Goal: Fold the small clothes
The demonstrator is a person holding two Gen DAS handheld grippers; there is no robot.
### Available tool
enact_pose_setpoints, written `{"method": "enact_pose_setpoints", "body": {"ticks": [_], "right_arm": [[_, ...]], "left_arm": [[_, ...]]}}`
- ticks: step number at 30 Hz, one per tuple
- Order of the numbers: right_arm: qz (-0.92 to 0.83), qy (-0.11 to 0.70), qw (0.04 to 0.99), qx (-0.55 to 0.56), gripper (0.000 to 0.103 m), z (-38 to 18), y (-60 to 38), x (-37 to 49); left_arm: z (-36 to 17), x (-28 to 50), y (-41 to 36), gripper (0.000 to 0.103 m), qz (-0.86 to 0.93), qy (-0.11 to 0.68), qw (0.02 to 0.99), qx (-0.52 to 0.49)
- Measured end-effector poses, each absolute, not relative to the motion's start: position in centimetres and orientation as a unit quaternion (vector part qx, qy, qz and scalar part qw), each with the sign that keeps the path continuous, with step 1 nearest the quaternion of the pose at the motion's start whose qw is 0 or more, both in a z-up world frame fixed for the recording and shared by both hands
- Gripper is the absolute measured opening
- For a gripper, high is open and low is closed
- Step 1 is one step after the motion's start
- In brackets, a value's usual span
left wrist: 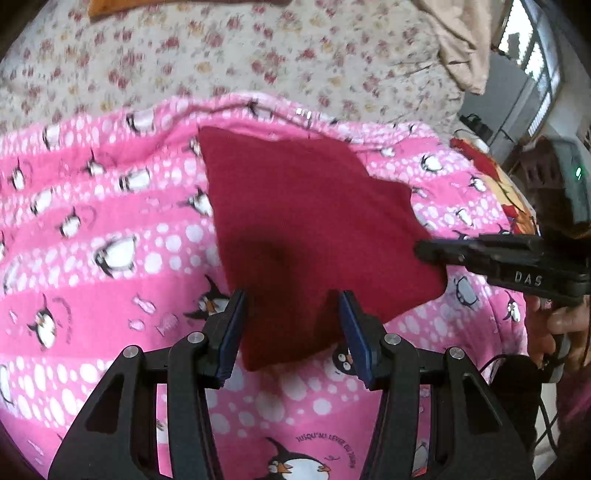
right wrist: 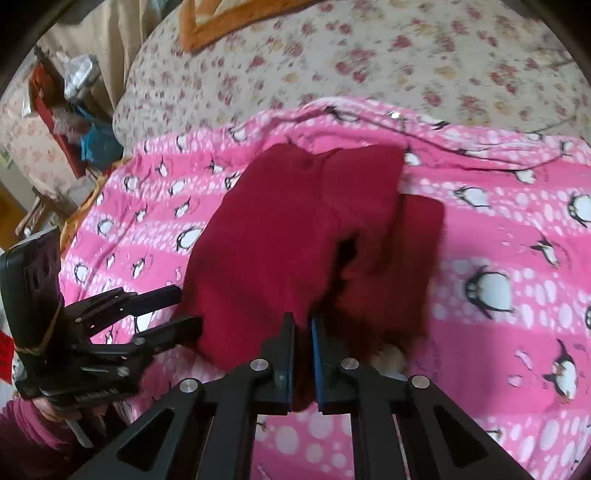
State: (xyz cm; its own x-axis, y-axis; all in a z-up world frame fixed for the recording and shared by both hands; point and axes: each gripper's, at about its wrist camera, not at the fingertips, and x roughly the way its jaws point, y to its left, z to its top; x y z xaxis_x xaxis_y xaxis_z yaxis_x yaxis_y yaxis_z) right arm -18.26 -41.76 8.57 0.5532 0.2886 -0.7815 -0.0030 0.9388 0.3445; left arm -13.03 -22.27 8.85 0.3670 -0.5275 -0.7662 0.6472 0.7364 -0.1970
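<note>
A dark red garment [left wrist: 295, 206] lies folded on a pink penguin blanket [left wrist: 92, 258]. In the left wrist view my left gripper [left wrist: 291, 306] stands open over the garment's near corner, and its blue pads [left wrist: 236, 332] do not press the cloth. My right gripper [left wrist: 421, 251] comes in from the right, closed at the garment's right edge. In the right wrist view my right gripper [right wrist: 303, 321] is shut on a raised fold of the red garment [right wrist: 266, 236], which is bunched and partly lifted. My left gripper [right wrist: 188, 306] shows at the left, open beside the cloth's edge.
The pink blanket [right wrist: 498, 221] lies over a floral bedsheet [left wrist: 258, 55]. An orange-edged cloth [right wrist: 207, 33] lies at the far side of the bed. Cluttered shelves [right wrist: 74, 110] stand past the bed's left edge. A person's hand [left wrist: 565, 321] holds the right gripper near a window [left wrist: 535, 55].
</note>
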Motion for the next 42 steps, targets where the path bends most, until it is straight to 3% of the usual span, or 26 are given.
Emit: {"method": "enact_pose_setpoints", "body": {"ticks": [7,12,14,16,17,21,23,24,25,28,30,33,37,38,40,42], "right_arm": [[0.077,0.495,0.852,0.153,0.006,5.3,-42.2,-19.8],[0.074,0.47,0.864,0.162,0.006,7.8,-42.7,-20.5],[0.065,0.448,0.873,0.18,0.018,9.0,-43.5,-20.6],[0.04,0.429,0.879,0.202,0.065,9.7,-44.4,-20.0],[0.027,0.421,0.881,0.214,0.067,9.8,-44.8,-19.3],[0.019,0.414,0.87,0.266,0.066,9.0,-45.7,-15.7],[0.019,0.428,0.859,0.28,0.053,7.7,-45.6,-13.7],[0.016,0.442,0.853,0.277,0.035,7.0,-45.5,-12.9],[0.01,0.451,0.853,0.261,0.027,6.6,-45.2,-12.6],[0.007,0.435,0.878,0.201,0.016,8.0,-44.6,-13.8],[-0.011,0.43,0.891,0.146,0.015,8.8,-44.2,-14.7],[-0.033,0.444,0.887,0.125,0.015,7.3,-44.5,-14.6],[-0.025,0.447,0.876,0.18,0.016,5.6,-45.9,-14.6],[-0.015,0.437,0.875,0.208,0.019,6.0,-46.5,-14.9],[-0.028,0.424,0.875,0.233,0.046,7.1,-47.1,-15.5],[-0.048,0.403,0.884,0.23,0.049,8.5,-47.1,-15.9]], "left_arm": [[6.2,-10.8,-23.1,0.05,-0.326,0.471,0.818,0.049],[5.6,-10.6,-23.2,0.051,-0.326,0.468,0.82,0.046],[5.5,-10.5,-23.2,0.051,-0.328,0.471,0.818,0.041],[5.5,-10.6,-23.3,0.051,-0.327,0.469,0.819,0.043],[5.5,-10.6,-23.3,0.051,-0.326,0.469,0.82,0.043],[5.5,-10.6,-23.4,0.052,-0.324,0.471,0.819,0.043],[5.5,-10.6,-23.4,0.052,-0.322,0.473,0.819,0.044],[5.6,-10.6,-23.3,0.052,-0.323,0.475,0.817,0.044],[5.7,-10.6,-23.2,0.052,-0.325,0.477,0.816,0.043],[5.8,-10.7,-22.9,0.054,-0.336,0.472,0.814,0.04],[5.3,-10.5,-22.9,0.061,-0.335,0.474,0.813,0.036],[4.7,-10.1,-23.0,0.062,-0.333,0.49,0.805,0.014],[4.9,-10.4,-22.9,0.062,-0.328,0.484,0.811,0.023],[4.9,-10.4,-23.0,0.062,-0.326,0.482,0.813,0.027],[4.9,-10.2,-23.0,0.062,-0.324,0.482,0.813,0.025],[4.8,-10.1,-23.0,0.062,-0.324,0.484,0.813,0.02]]}}
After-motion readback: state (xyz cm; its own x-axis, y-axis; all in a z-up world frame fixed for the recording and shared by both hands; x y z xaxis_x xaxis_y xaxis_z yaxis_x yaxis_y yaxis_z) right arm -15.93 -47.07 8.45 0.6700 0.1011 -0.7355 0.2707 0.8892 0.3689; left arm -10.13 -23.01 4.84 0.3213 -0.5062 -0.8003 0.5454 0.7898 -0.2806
